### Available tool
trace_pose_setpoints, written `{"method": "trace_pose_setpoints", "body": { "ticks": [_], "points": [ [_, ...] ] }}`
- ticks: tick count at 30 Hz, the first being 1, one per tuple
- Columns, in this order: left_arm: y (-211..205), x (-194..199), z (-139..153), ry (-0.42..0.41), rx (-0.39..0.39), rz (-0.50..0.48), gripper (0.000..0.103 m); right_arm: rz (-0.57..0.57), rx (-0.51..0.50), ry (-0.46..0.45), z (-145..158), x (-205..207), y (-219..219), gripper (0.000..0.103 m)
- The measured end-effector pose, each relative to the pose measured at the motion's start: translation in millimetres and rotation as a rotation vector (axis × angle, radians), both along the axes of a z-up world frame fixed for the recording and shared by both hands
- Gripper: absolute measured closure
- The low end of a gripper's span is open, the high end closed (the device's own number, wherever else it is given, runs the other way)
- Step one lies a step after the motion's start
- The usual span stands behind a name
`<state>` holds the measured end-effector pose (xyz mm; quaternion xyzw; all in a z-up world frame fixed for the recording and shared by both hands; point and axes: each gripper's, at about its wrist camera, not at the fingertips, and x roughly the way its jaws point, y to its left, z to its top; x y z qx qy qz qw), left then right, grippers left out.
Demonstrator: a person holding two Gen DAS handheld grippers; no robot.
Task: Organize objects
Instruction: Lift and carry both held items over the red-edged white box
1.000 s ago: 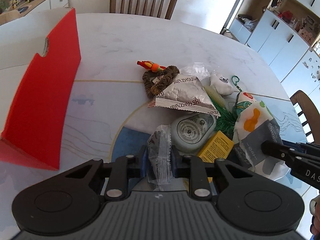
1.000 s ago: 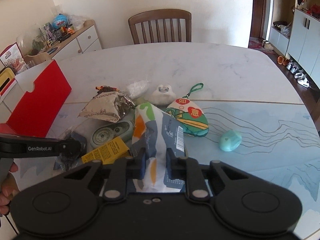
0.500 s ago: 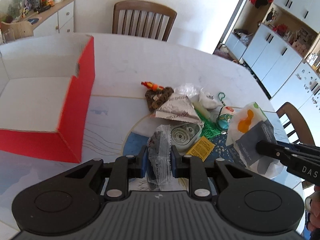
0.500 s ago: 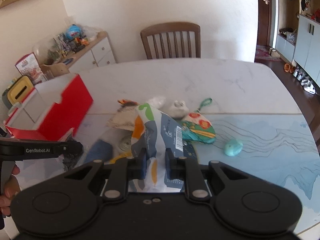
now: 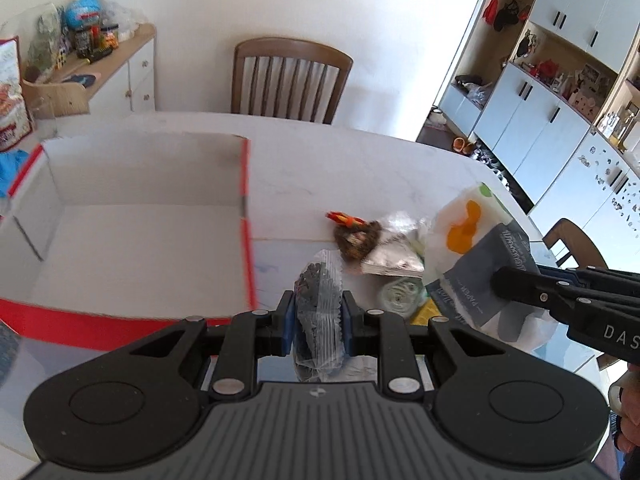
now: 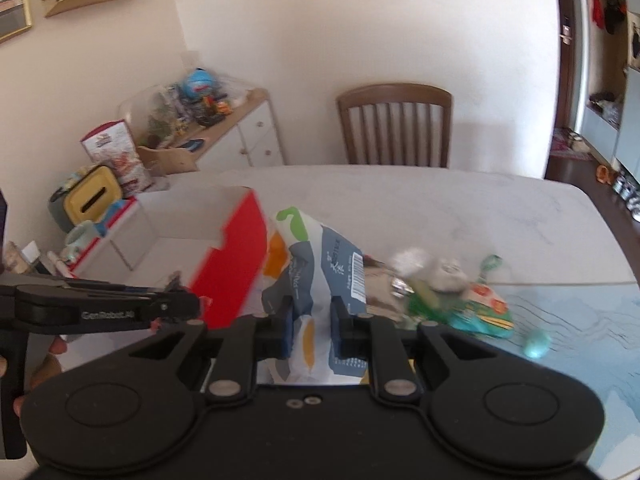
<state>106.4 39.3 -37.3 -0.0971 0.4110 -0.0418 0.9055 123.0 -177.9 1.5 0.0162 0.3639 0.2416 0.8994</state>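
My left gripper (image 5: 318,316) is shut on a small clear packet with dark contents (image 5: 318,300), held above the table just right of the red box (image 5: 248,240), whose white inside shows no contents. My right gripper (image 6: 312,322) is shut on a white, grey and orange paper pack (image 6: 316,256), lifted off the table beside the red box (image 6: 236,264). In the left wrist view that pack (image 5: 476,256) hangs at the right in the right gripper (image 5: 504,280). In the right wrist view the left gripper (image 6: 192,304) reaches in from the left.
A pile stays on the marble table (image 5: 360,168): a silver snack bag (image 5: 394,260), a brown woven thing (image 5: 356,240), a round grey-green case (image 5: 400,296), a green pouch (image 6: 484,312), a white toy (image 6: 448,276), a teal pebble shape (image 6: 536,344). A wooden chair (image 5: 288,76) stands behind.
Both grippers rose with their loads and swung left toward the red box. The box's open white inside now shows, and the pile lies lower and farther off.
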Motion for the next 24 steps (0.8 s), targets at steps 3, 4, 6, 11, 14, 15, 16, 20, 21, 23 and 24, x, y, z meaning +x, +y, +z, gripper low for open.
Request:
{"method": "trace_pose_setpoints", "body": {
  "ticks": [3,4,6,11,14,15,16,20,21,23,24],
  "points": [
    [21,-1,6,-0.011,0.005,0.005,0.081,0.026,0.008,-0.01,7,0,25,0.086],
    [29,-1,8,-0.014,0.007,0.011,0.081,0.032,0.01,-0.012,9,1,33,0.086],
    [43,-1,11,-0.018,0.009,0.023,0.081,0.044,0.017,-0.012,12,4,50,0.086],
    [80,6,17,-0.019,0.029,0.059,0.081,0.075,0.012,-0.029,16,11,93,0.086],
    [102,11,21,-0.019,0.04,0.079,0.081,0.082,0.003,-0.032,14,19,119,0.086],
    [109,13,22,-0.021,0.046,0.085,0.081,0.085,0.004,-0.03,13,21,126,0.086],
    [116,14,24,-0.024,0.052,0.093,0.081,0.09,0.007,-0.029,12,23,133,0.086],
    [142,26,26,-0.023,0.063,0.115,0.081,0.12,-0.006,-0.027,9,33,162,0.086],
    [149,30,25,-0.02,0.066,0.122,0.081,0.126,-0.008,-0.029,8,36,170,0.086],
    [160,37,21,-0.011,0.069,0.132,0.081,0.137,-0.017,-0.028,4,40,185,0.086],
    [164,40,19,-0.007,0.073,0.134,0.081,0.142,-0.022,-0.025,2,42,192,0.086]
  ]
}}
